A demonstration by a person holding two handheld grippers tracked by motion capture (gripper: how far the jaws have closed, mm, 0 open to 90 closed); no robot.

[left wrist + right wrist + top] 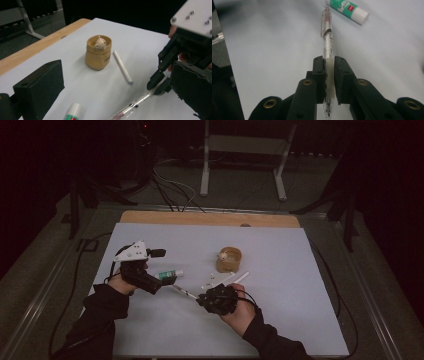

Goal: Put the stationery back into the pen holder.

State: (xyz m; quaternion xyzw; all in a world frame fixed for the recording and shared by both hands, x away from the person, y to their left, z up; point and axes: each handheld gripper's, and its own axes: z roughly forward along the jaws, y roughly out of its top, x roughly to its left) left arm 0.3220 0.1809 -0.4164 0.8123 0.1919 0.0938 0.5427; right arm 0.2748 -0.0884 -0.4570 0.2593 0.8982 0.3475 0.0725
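Note:
My right gripper (329, 63) is shut on a clear pen (327, 42), which points away along the white table sheet. In the high view the right gripper (201, 299) sits at centre front, with the pen (184, 292) sticking out to its left. The left gripper (162, 267) stands open at the left, its jaws wide apart on either side of a green-and-white glue stick (171, 273). The glue stick (73, 112) lies on the sheet between the left jaws. Close by are the pen (132, 106) and the right gripper (160, 85) holding it.
A tan cup (229, 260) with a small pale figure (100, 43) inside stands near the middle of the sheet (280, 310). A white stick (122, 67) lies beside the cup. A wooden table edge (210, 218) runs along the back. Cables and a metal stand (242, 150) are on the floor beyond.

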